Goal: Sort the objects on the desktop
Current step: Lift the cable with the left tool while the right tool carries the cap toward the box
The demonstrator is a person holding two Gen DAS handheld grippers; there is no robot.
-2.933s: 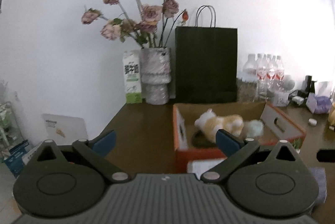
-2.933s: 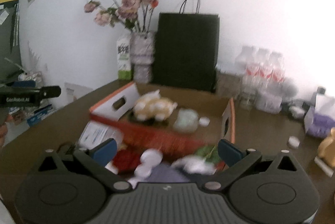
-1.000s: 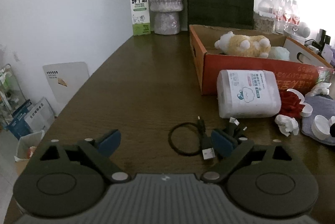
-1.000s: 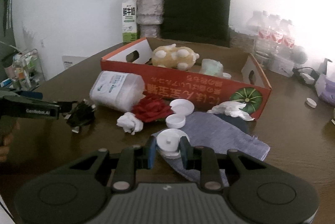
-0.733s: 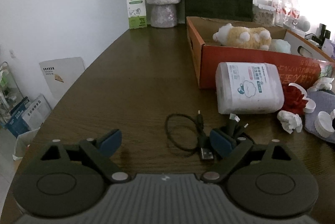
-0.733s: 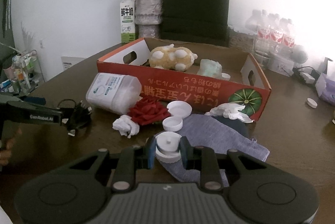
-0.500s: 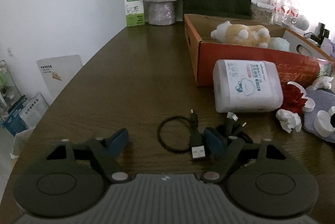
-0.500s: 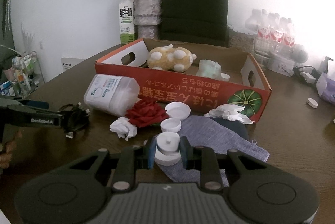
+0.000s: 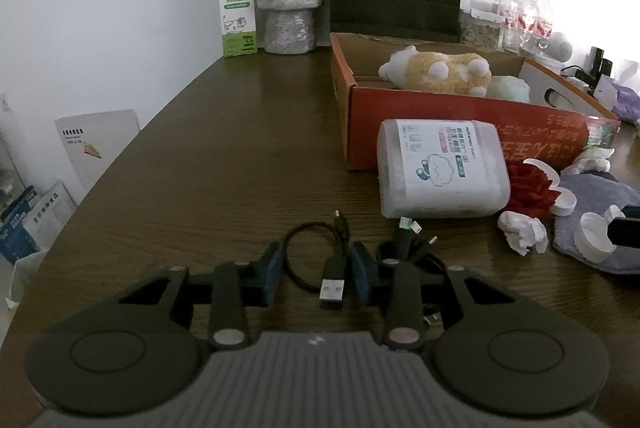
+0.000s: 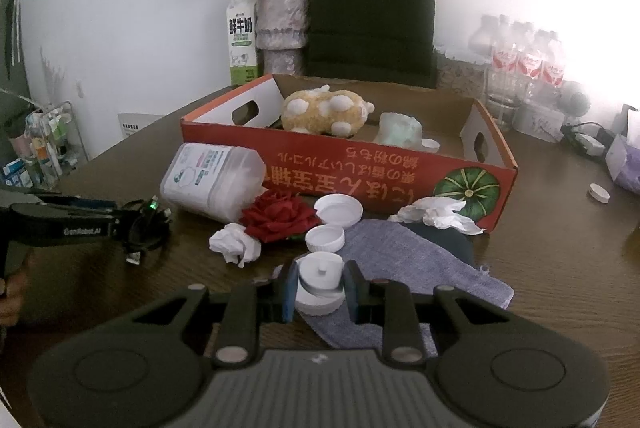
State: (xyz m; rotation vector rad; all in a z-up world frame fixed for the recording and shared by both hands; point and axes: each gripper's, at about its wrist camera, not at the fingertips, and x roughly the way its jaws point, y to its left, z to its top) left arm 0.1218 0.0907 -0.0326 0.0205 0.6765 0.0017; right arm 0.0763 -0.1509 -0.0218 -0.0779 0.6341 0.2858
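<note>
Dark wooden desk (image 9: 224, 164) filled the left wrist view, running back to a white wall. Between the fingers of the left gripper (image 9: 316, 270) lay a black USB cable (image 9: 334, 268), its silver plug pointing back toward the camera and its loop curling just ahead of the tips. The jaws were closing around it, the pads not yet clearly pressing. Ahead and to the right lay a plastic tub (image 9: 442, 170) with a cloud drawing, on its side against an orange cardboard box (image 9: 400, 116) that held a plush toy (image 9: 436, 68). Far ahead stood a milk carton (image 9: 237, 13) reading "FRESH MILK" under Chinese characters. The step in hand looked like picking up the cable; next it would need a firm pinch, a lift clear of the tangle beside it, and a carry to the box.

From the right wrist view, the same desk showed more clutter. The right gripper (image 10: 320, 288) was clamped on a white cap (image 10: 321, 280), held over a grey cloth (image 10: 404, 260). Just ahead lay two more caps, a red fabric rose (image 10: 278, 214) and crumpled tissue (image 10: 234, 246). Beyond them, the box front showed upside-down Japanese lettering and a green pumpkin picture. Far to the left, the other gripper's side read "GenRobot.AI".
</note>
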